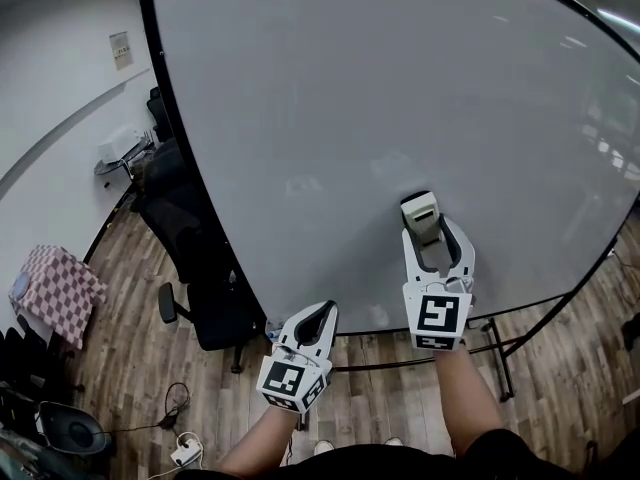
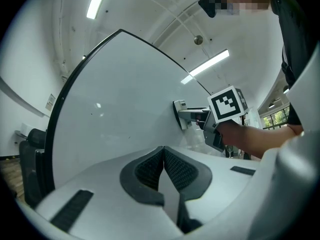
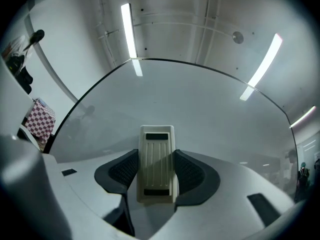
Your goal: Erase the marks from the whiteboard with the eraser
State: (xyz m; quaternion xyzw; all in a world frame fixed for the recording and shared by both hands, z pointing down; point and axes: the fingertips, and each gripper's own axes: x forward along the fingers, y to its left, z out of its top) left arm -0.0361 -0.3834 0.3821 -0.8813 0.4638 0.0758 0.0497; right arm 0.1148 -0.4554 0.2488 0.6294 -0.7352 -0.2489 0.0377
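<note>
The big whiteboard (image 1: 380, 98) fills most of the head view; I see no marks on it. My right gripper (image 1: 432, 230) is shut on a cream eraser (image 1: 420, 214) and holds it against the lower middle of the board. In the right gripper view the eraser (image 3: 157, 163) sits upright between the two dark pads, with the whiteboard (image 3: 190, 99) just ahead. My left gripper (image 1: 322, 315) hangs lower, below the board's bottom edge, with its jaws together and nothing in them. From the left gripper view, the left gripper (image 2: 164, 159) faces the whiteboard (image 2: 115, 99), and the eraser (image 2: 180, 113) touches the board.
A black office chair (image 1: 205, 298) stands at the board's lower left corner. The board's black stand legs (image 1: 500, 353) cross the wooden floor below. A checked cloth (image 1: 55, 288) and cables (image 1: 175, 428) lie at the left.
</note>
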